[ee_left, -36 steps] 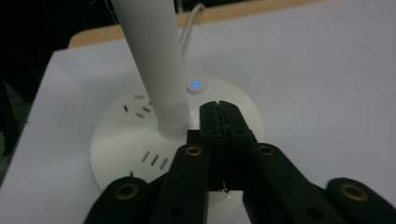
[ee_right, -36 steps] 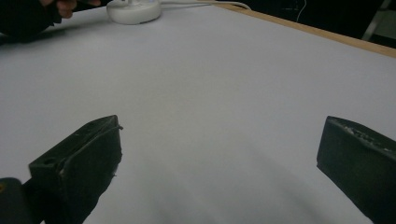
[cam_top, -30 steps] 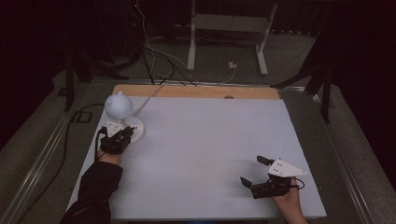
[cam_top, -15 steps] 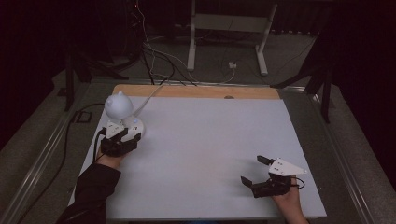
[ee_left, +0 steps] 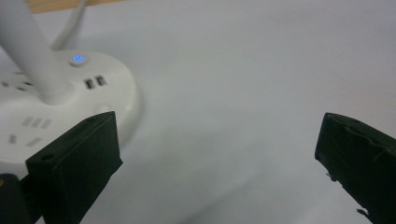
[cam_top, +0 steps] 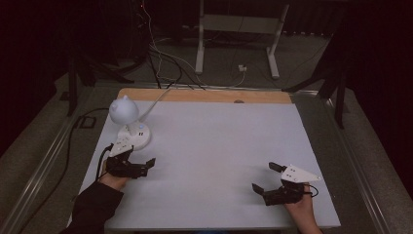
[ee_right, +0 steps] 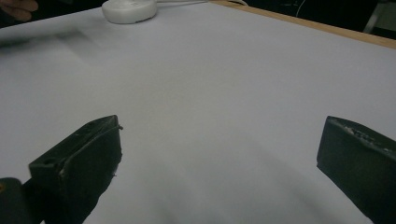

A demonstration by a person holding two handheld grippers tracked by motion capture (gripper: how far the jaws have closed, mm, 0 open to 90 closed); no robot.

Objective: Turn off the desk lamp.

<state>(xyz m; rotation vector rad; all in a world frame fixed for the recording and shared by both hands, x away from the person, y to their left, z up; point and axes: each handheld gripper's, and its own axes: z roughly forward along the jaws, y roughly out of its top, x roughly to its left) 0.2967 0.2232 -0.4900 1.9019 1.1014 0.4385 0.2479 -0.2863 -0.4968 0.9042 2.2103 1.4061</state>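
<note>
A white desk lamp stands at the table's far left, with a round head [cam_top: 122, 110] and a round base [cam_top: 135, 136] that carries sockets. In the left gripper view the base [ee_left: 56, 102] shows a lit blue button [ee_left: 77, 59] and its stem [ee_left: 28, 46]. My left gripper [cam_top: 139, 158] rests on the table just in front of the base, open, with nothing between its jaws [ee_left: 215, 158]; its left jaw overlaps the base's edge in that view. My right gripper [cam_top: 265, 177] sits near the front right corner, open and empty [ee_right: 219, 158].
The white table top [cam_top: 219, 141] ends in a wooden strip [cam_top: 204, 95] at the far edge. The lamp's white cable [cam_top: 156, 100] runs off over that strip. Beyond it are cables and a metal stand [cam_top: 234, 29] on the floor.
My left gripper has drawn back from the lamp base toward the person and turned to point right. The right gripper has barely moved.
</note>
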